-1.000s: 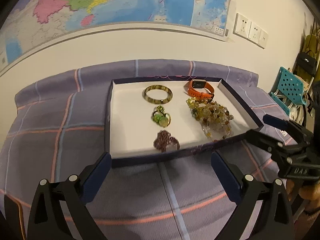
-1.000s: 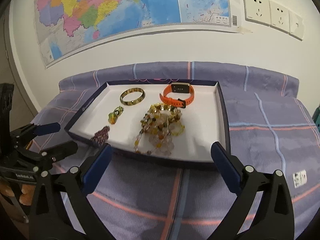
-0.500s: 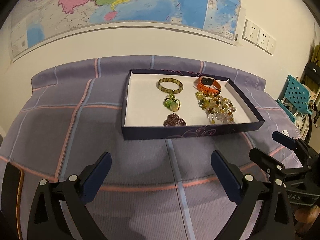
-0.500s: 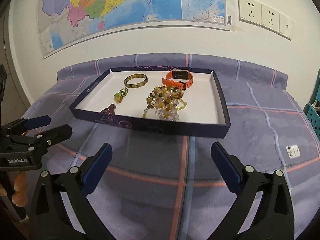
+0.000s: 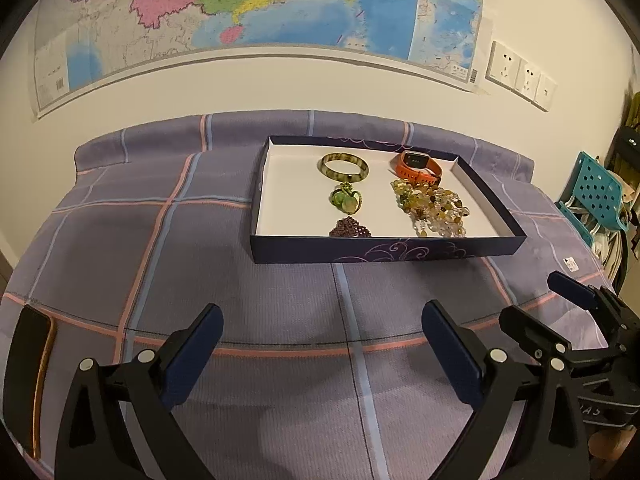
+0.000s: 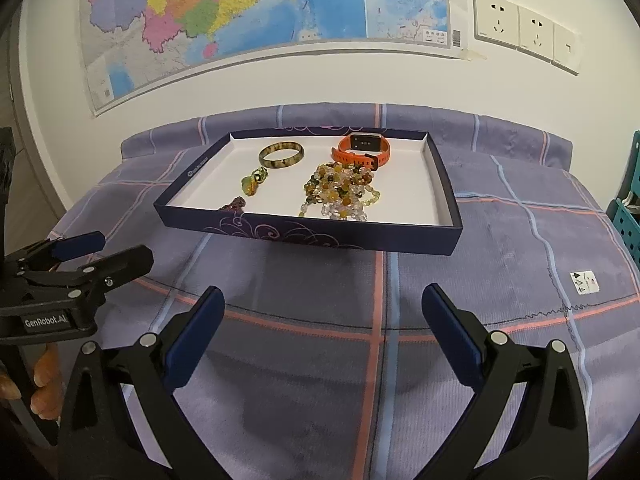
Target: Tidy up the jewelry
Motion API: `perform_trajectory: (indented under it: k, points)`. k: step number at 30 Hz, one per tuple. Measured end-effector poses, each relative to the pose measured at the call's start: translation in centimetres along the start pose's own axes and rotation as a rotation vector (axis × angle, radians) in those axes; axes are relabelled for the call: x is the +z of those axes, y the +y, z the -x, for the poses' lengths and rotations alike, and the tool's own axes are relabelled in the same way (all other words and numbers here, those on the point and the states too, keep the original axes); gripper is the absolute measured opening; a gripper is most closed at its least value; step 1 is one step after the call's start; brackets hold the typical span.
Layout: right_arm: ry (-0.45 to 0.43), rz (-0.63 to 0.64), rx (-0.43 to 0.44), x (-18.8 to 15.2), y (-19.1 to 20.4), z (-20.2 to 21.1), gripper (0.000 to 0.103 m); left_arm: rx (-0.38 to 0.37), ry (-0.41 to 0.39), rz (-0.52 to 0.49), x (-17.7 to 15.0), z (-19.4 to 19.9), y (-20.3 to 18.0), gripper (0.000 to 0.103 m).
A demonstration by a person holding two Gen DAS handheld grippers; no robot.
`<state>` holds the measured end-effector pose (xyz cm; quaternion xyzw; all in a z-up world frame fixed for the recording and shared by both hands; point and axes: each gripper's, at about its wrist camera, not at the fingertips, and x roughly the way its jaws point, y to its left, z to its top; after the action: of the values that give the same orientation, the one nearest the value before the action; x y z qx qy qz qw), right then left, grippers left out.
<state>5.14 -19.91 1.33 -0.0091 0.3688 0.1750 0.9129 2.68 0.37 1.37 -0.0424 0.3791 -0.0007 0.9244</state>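
Note:
A dark blue tray [image 5: 384, 249] [image 6: 312, 236] with a white floor sits on the purple plaid cloth. Inside lie a mottled green bangle [image 5: 344, 166] [image 6: 281, 155], an orange watch [image 5: 418, 167] [image 6: 364, 149], a green pendant [image 5: 345, 201] [image 6: 253, 184], a purple beaded piece [image 5: 351, 229] [image 6: 234, 204] and a heap of amber beads [image 5: 432, 206] [image 6: 340, 192]. My left gripper [image 5: 322, 350] [image 6: 102, 250] is open and empty, well short of the tray. My right gripper [image 6: 322, 340] [image 5: 540, 308] is open and empty too, beside the left one.
A dark phone with an orange edge [image 5: 30, 376] lies at the table's left edge. A small white label [image 6: 585, 283] lies on the cloth to the right. A teal crate [image 5: 596, 196] stands beyond the table's right side. A map and wall sockets hang behind.
Both grippers have pulled back from the tray toward the table's near edge; the tray now looks smaller and farther. The jewelry has not moved.

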Motion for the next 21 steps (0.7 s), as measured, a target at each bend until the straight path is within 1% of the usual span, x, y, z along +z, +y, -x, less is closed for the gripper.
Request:
perform_trajectory:
  k: [7, 12, 21]
  points:
    - [-0.008, -0.005, -0.002, -0.2, -0.1, 0.5, 0.097, 0.012, -0.005, -0.006, -0.3, 0.3, -0.5, 0.096]
    - [-0.008, -0.006, -0.008, -0.5, 0.0, 0.7, 0.097, 0.014, -0.024, -0.014, -0.4, 0.8, -0.7, 0.096]
    - [-0.007, -0.009, -0.002, -0.8, 0.1, 0.9, 0.097, 0.0, -0.029, -0.039, -0.9, 1.2, -1.2, 0.096]
